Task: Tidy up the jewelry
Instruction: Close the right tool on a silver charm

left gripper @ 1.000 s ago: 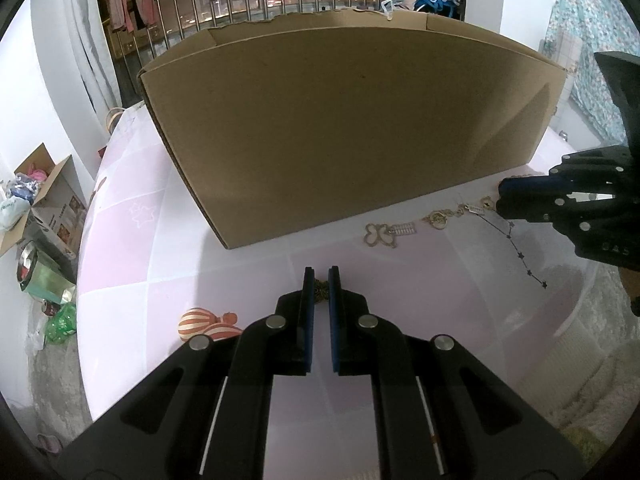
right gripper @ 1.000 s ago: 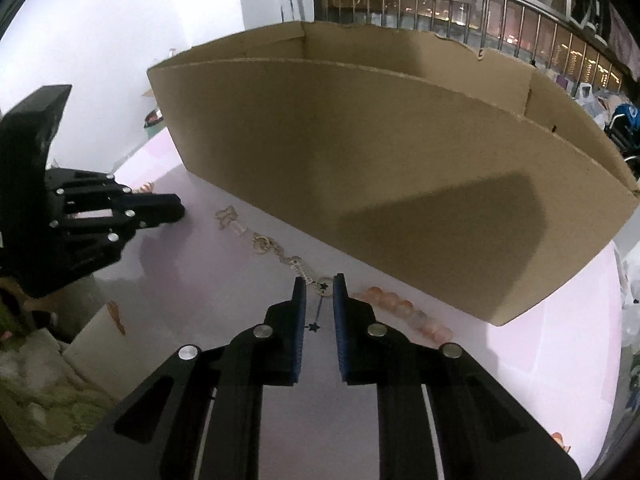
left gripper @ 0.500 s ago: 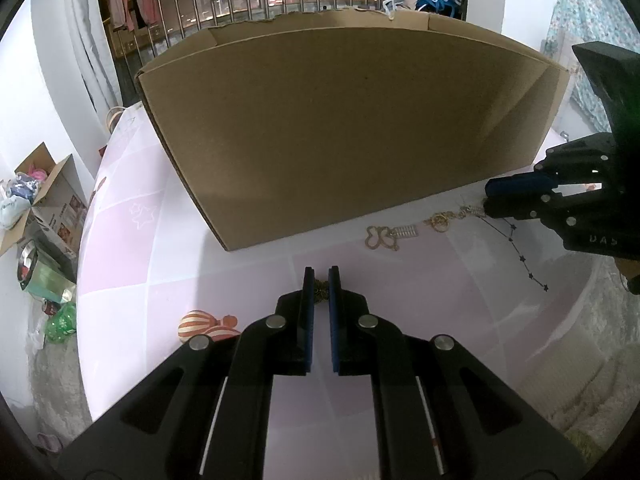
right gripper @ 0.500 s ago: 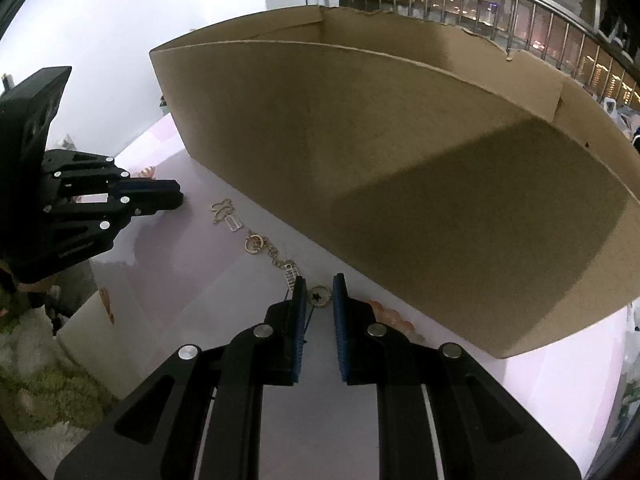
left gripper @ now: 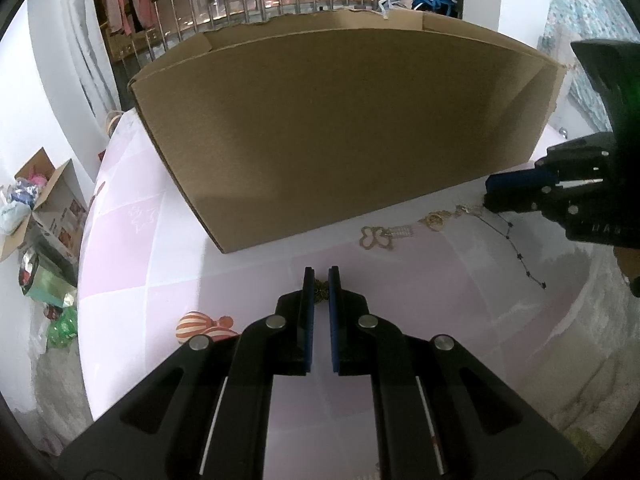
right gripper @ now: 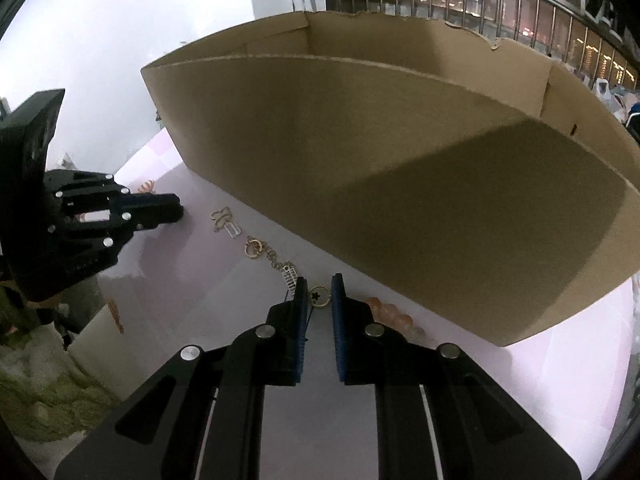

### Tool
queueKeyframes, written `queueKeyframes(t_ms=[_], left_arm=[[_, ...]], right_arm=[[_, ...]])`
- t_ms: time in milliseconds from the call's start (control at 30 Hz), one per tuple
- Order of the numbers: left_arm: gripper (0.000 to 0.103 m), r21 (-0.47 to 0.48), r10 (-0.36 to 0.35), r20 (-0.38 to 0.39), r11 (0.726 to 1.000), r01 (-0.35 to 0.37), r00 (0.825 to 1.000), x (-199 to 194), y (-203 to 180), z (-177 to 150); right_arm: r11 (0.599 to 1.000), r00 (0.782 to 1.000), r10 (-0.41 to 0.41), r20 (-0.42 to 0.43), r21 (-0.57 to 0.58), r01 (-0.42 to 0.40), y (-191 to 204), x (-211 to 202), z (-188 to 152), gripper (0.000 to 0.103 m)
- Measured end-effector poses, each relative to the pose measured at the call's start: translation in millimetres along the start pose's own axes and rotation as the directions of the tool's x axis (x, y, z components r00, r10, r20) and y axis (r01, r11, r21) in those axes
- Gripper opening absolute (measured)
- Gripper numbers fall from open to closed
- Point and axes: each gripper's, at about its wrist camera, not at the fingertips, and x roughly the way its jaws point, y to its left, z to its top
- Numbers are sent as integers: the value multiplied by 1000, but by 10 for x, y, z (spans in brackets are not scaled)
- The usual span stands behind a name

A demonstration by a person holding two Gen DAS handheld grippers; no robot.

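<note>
The jewelry lies loose on the pink table along the foot of a big cardboard box (left gripper: 340, 132): a gold butterfly charm (left gripper: 375, 237) with a small clear tag, a gold ring link (right gripper: 253, 248) and a chain, a thin dark star necklace (left gripper: 516, 248) trailing toward the table's right edge, and a few peach beads (right gripper: 390, 312) close against the box wall. The left hand-held gripper (left gripper: 320, 284) is nearly closed, its blue pads pinching a small dark-gold piece (left gripper: 319, 293) just above the table, near its front edge. The right hand-held gripper (right gripper: 319, 294) is narrow too, with a small ring with a star cut-out (right gripper: 319, 295) between its jaws; whether the pads actually press on it I cannot tell. A striped hair bow (left gripper: 204, 326) sits at the table's left edge. Judging from this, sorting is at an early stage: no piece is seen inside the box, most pieces remain scattered, and each hand has only one small item at its tips, with the lift and placement not yet done.
</note>
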Motion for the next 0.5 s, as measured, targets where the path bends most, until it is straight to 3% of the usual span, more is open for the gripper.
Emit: queueKeyframes(t_ms=[267, 500], left_arm=[[6, 10, 16, 25, 1000, -16, 1000, -128, -54, 1], [6, 21, 43, 110, 999, -46, 993, -469, -114, 94]], right_arm=[[1000, 999, -2, 53, 21, 1, 58, -186, 15, 12], [1000, 991, -6, 135, 24, 2, 111, -470, 13, 12]])
